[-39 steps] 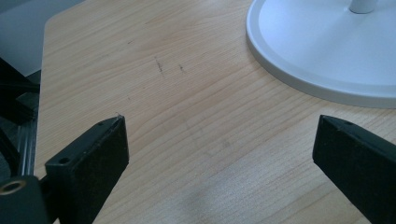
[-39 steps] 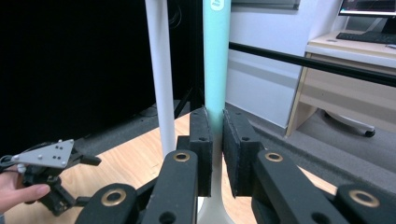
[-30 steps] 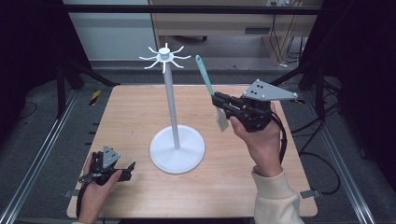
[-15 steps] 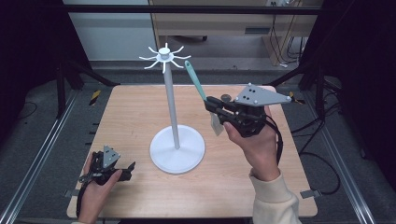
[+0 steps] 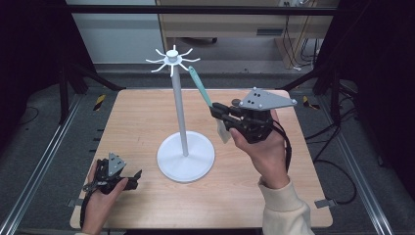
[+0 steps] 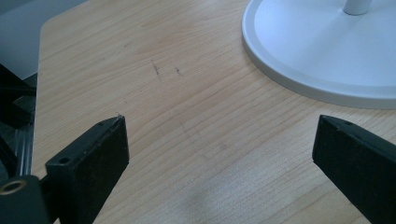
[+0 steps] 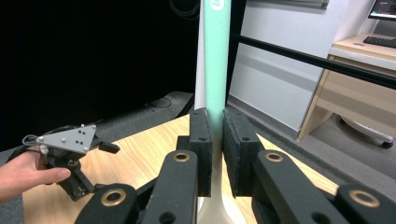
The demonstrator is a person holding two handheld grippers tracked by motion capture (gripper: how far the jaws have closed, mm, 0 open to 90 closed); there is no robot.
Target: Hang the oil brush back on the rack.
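Wooden tabletop point(image 5: 142, 122) in a dim lab, grey floor and a pale desk behind it. Largest item on it: a white stand point(image 5: 182, 117), round base near the middle, thin upright pole, ring of short hooks at the top.

My right gripper point(image 5: 219, 110) is raised to the right of the pole, well above the tabletop. It is clamped on a spatula point(image 5: 199, 88) with a teal handle and a pale blade. In the right gripper view the jaws pinch the handle point(image 7: 216, 60) low down, near where the teal fades to the blade, so the long free end can be steered. In the high view the handle slants up and left, its tip just beside the hooks; whether it touches one I cannot tell. Judgement: I hold it this way to bring the handle's end to a hook and hang it.

My left gripper point(image 5: 128, 180) rests on the near left of the tabletop, jaws spread wide with nothing between them, bare wood below. The stand's base point(image 6: 322, 51) lies ahead of it in the left gripper view. Judgement: parked clear of the work, close enough to steady the base if needed.
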